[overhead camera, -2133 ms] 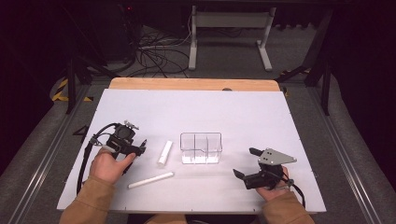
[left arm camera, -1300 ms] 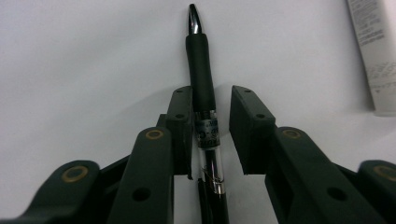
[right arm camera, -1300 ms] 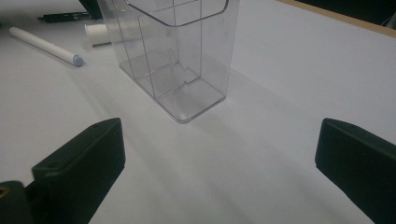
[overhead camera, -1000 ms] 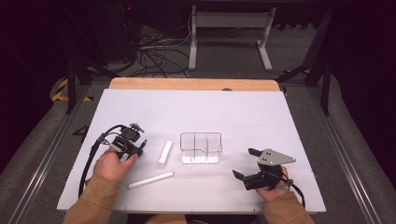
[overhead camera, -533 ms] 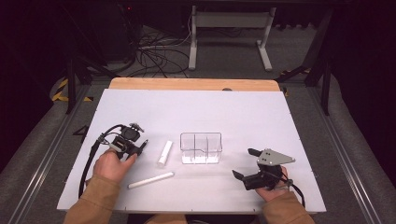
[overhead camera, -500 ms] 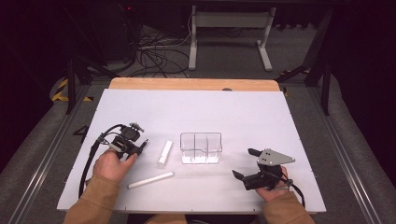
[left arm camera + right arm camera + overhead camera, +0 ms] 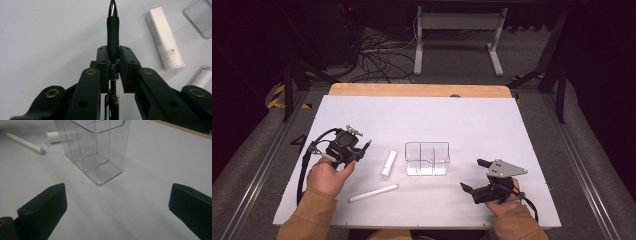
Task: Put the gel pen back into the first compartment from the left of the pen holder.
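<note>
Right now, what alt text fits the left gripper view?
The left gripper is shut on a black pen, tip pointing away over the white table. A white tube lies at the right, by a clear organizer's corner.

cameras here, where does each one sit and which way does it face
High view: fixed above the person's side of the table, looking forward and down; both forearms enter from the bottom, with the left gripper and right gripper.
Left gripper view: rides on the left gripper, looking along its jaws, shut on a black pen, toward the white tube.
Right gripper view: rides on the right gripper, looking between open jaws at the clear organizer.
Shared: the organizer, the white tube and the white marker appear in all three views.
</note>
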